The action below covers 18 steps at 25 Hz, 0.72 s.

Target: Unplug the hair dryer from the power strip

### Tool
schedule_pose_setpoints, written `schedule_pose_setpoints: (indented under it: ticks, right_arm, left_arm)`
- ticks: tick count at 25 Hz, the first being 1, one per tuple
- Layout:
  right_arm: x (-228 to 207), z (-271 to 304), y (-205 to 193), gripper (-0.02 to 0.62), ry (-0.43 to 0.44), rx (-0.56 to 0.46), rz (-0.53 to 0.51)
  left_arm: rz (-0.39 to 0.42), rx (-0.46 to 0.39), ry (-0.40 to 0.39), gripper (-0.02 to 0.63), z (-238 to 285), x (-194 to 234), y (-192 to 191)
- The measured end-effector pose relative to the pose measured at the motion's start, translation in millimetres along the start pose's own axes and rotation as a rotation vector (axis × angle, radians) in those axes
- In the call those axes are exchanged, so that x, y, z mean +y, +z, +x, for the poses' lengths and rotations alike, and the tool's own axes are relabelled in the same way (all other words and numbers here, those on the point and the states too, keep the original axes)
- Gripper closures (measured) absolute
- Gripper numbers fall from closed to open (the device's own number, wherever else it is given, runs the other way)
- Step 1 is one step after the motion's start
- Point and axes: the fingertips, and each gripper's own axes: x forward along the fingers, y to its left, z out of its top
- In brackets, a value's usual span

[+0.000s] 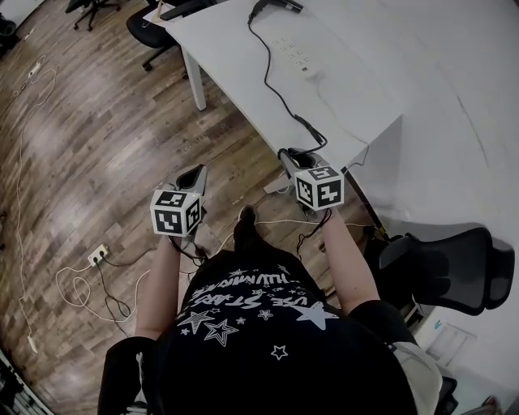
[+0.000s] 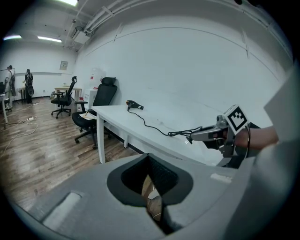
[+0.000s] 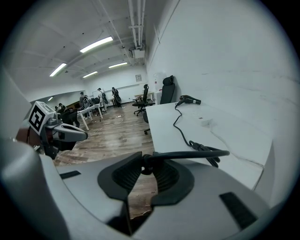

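The black hair dryer lies at the far end of the white table, and its black cord runs along the tabletop to my right gripper at the near edge. That gripper is shut on the cord's plug end, which crosses its pads. The white power strip lies on the table apart from the cord's end. My left gripper hangs over the wooden floor beside the table, shut with nothing in it. The left gripper view shows the right gripper holding the cord clear of the table.
A black office chair stands at my right by the table's corner. More chairs stand at the table's far end. A floor socket and loose white cables lie on the wood floor to my left.
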Motion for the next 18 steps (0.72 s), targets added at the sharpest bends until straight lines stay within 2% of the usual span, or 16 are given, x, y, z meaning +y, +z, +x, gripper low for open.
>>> schedule_pose_setpoints:
  ticks: [12,18]
  right_arm:
    - [20,-25,-30,0.513,-0.017,-0.003,0.062]
    - [25,-34,-36,0.512,-0.017,-0.004,0.054]
  left_arm:
    - [-0.007,-0.023,-0.008,0.598,-38,-18,-23]
    - [-0.003,-0.041,-0.018,0.598,-46,-28,-23]
